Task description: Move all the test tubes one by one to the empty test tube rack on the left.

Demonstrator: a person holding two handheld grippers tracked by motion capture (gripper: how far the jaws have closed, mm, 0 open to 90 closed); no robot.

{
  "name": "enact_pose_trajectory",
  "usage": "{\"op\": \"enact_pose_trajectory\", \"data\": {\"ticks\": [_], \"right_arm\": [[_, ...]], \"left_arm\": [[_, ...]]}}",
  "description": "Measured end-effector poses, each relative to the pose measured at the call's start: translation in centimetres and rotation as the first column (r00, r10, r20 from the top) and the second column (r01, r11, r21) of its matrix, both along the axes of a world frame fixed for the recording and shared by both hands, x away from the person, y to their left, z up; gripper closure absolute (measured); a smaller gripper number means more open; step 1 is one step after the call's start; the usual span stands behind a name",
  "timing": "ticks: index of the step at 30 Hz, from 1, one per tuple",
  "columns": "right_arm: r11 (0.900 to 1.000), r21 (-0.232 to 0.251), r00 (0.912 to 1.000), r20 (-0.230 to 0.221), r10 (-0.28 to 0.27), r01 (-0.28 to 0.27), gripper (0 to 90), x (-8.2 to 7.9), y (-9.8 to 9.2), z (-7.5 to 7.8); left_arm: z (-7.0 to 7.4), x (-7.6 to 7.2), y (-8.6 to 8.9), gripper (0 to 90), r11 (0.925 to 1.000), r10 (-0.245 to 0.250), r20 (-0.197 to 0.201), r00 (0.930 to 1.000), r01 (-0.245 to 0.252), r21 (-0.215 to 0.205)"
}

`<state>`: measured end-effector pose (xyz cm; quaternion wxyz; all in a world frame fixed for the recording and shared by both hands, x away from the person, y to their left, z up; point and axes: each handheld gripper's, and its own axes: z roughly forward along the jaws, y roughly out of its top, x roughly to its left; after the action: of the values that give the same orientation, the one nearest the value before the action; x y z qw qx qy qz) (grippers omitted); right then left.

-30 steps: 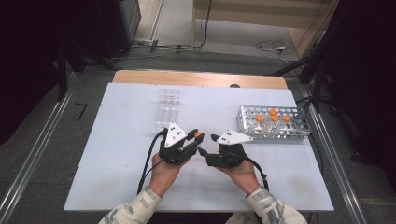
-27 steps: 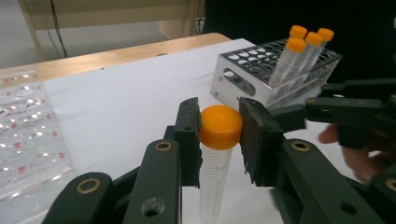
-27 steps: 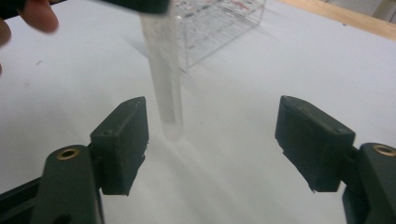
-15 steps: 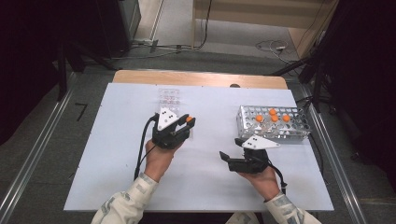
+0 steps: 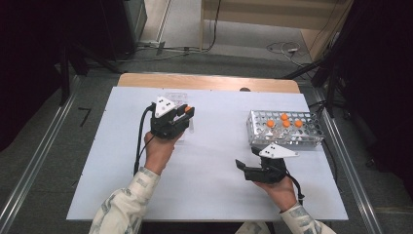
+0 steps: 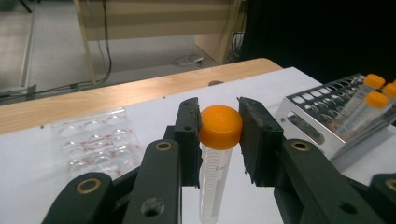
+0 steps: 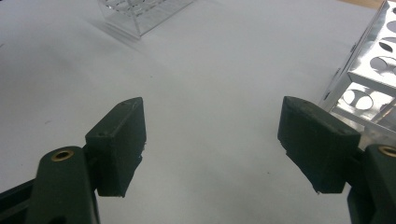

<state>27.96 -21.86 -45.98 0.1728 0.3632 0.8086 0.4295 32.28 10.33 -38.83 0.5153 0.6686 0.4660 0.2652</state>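
Observation:
My left gripper (image 5: pixel 189 113) hovers over the middle left of the white table (image 5: pixel 219 195), shut on a clear tube with an orange cap (image 6: pixel 220 127). Its pads pinch the cap and the tube body hangs down between the jaws. The cap (image 5: pixel 188 110) peeks out at the gripper's tip in the high view. My right gripper (image 5: pixel 247 158) rests low near the front right, pointing left. Its jaws have just been opening and stand wide with nothing between them (image 7: pixel 214 121). A metal rack (image 5: pixel 285 139) with several orange-capped tubes stands just beyond the right gripper.
A clear plastic well plate (image 6: pixel 98 140) lies on the table, just beyond and partly under the left gripper (image 5: pixel 176 96). A wooden strip (image 5: pixel 209 82) runs along the table's far edge. The rack's perforated wall (image 7: pixel 369 70) is close to the right jaw.
The two grippers were together at the table's centre. The left one has carried the tube away towards the well plate. The right one has drawn back to the front right.

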Motion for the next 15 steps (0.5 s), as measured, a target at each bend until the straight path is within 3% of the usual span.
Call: {"op": "enact_pose_trajectory", "data": {"ticks": [9,15], "right_arm": [[1.000,0.002,1.0000,-0.005,-0.001,0.001,22.5,0.0,-0.1,-0.1],[1.000,0.001,1.0000,-0.008,-0.001,0.001,22.6,0.0,-0.1,-0.1]], "left_arm": [[1.0,1.1,1.2,70.2,0.9985,0.052,0.028,0.9982,-0.052,0.013],[0.6,2.0,1.6,70.2,0.9948,0.095,0.033,0.9950,-0.096,0.034]]}}
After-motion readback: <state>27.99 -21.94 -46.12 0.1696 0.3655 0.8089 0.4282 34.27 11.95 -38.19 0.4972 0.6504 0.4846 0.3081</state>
